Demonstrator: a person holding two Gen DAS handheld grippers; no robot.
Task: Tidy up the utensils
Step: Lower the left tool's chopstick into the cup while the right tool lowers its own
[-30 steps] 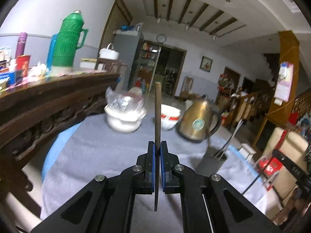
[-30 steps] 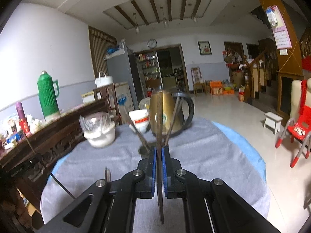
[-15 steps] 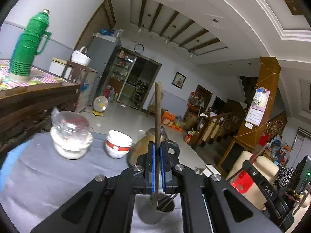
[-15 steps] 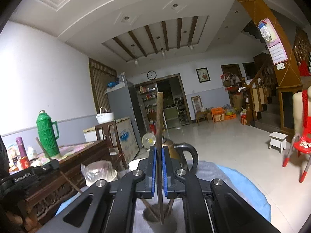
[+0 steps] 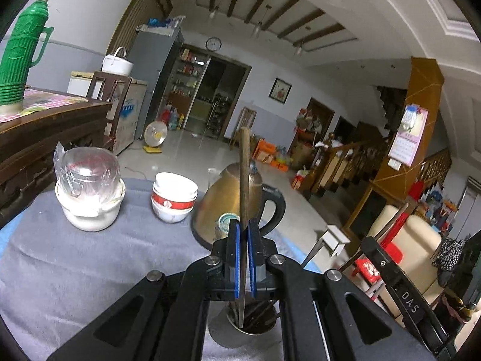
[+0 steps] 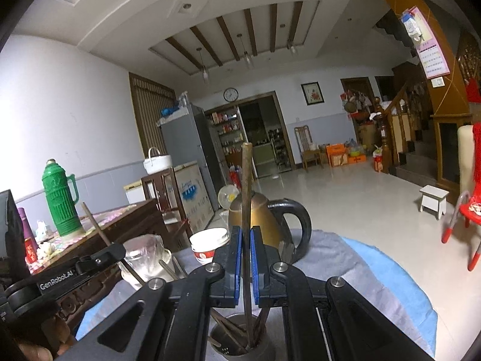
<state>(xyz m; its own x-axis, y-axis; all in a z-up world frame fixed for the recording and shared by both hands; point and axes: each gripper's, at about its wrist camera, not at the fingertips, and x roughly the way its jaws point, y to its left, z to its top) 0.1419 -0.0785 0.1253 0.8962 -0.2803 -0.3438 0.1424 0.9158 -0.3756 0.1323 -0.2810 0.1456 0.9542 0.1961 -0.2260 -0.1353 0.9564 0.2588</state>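
My left gripper [image 5: 243, 225] is shut on a brown chopstick [image 5: 244, 165] that stands upright, its lower tip inside the mouth of the metal utensil holder [image 5: 230, 339] right under the jaws. My right gripper [image 6: 247, 231] is shut on a second upright chopstick [image 6: 247, 180], whose lower end reaches into the same holder [image 6: 267, 350] among several other chopsticks. Each wrist view catches the other gripper's black body at its edge, close beside the holder.
A brass kettle [image 5: 231, 198] with a black handle stands just behind the holder. Left of it are stacked red-and-white bowls [image 5: 174, 195] and a plastic-wrapped glass in a white bowl [image 5: 90, 198]. Grey cloth [image 5: 75, 270] covers the round table. A green thermos [image 5: 21, 51] stands on the wooden sideboard.
Both grippers, still holding their chopsticks, have moved forward and up over the holder. It was ahead on the cloth and now lies under the jaws with the chopstick tips in its mouth.
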